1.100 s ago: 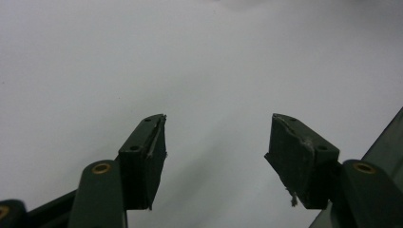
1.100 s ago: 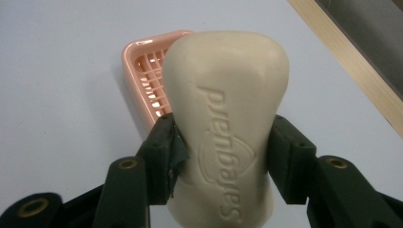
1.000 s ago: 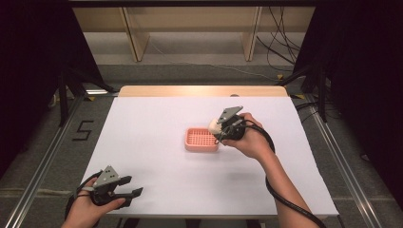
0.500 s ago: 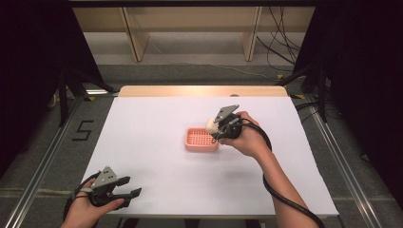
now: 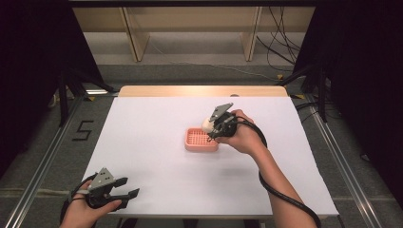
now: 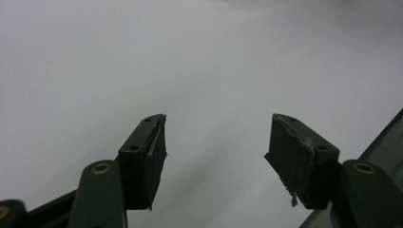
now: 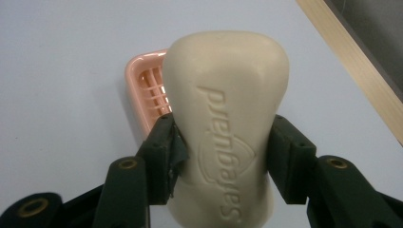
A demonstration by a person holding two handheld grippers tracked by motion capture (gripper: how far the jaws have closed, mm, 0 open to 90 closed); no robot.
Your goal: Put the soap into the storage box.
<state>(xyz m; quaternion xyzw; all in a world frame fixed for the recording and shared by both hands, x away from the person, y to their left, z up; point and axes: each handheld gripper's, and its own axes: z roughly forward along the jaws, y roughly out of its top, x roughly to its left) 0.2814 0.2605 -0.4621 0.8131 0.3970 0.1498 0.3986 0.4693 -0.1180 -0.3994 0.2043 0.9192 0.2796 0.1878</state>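
Your right gripper (image 7: pixel 221 142), clamped on the soap bar (image 7: pixel 227 123), has edged over the pink soap dish (image 5: pixel 201 139) mid-table; release next. Left gripper (image 5: pixel 124 194): jaws apart, near edge.

Lab recording booth, black curtains (image 5: pixel 28 71), floor cables (image 5: pixel 278 52), white-covered table (image 5: pixel 157 123)

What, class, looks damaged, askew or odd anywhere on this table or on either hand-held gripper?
Little stands out. The pad lining on the right hand-held gripper is frayed and peeling beside the soap bar. The left hand-held gripper shows similar chipped pad edges. The pink soap dish sits flat on the table, nothing spilled.
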